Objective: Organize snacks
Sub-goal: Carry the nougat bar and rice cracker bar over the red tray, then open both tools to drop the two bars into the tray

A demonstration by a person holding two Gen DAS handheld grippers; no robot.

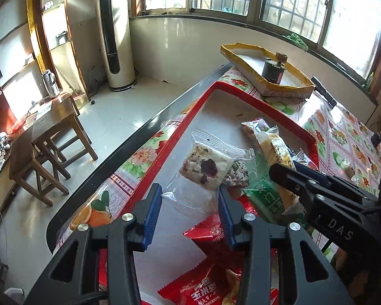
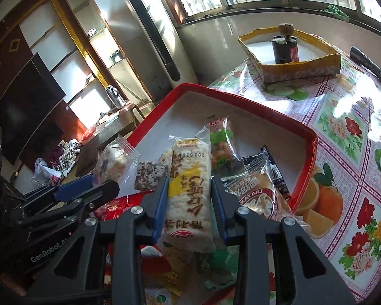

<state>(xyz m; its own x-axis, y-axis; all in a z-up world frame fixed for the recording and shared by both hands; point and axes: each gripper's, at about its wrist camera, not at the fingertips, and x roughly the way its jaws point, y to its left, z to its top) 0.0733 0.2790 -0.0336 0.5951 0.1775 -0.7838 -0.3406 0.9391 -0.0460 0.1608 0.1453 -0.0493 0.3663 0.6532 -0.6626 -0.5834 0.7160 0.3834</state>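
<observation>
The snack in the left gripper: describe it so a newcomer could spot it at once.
Start at the red tray on the flowered tablecloth. Near the tray's middle, the left gripper holds the tail of a clear wrapper with a pale square nougat snack inside. Unlike its neighbours, it has a dark red petal on top.

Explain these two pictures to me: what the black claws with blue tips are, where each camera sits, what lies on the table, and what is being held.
The claws are hand-held grippers, one per hand, each carrying a wide-angle camera that looks along its fingers. The left gripper holds a clear-wrapped nougat square by its wrapper. The right gripper is clamped on a long white-and-yellow rice cracker pack. Both hang over a red tray of mixed snacks on a flowered tablecloth. Behind stand a yellow-edged box and a black torch.
</observation>
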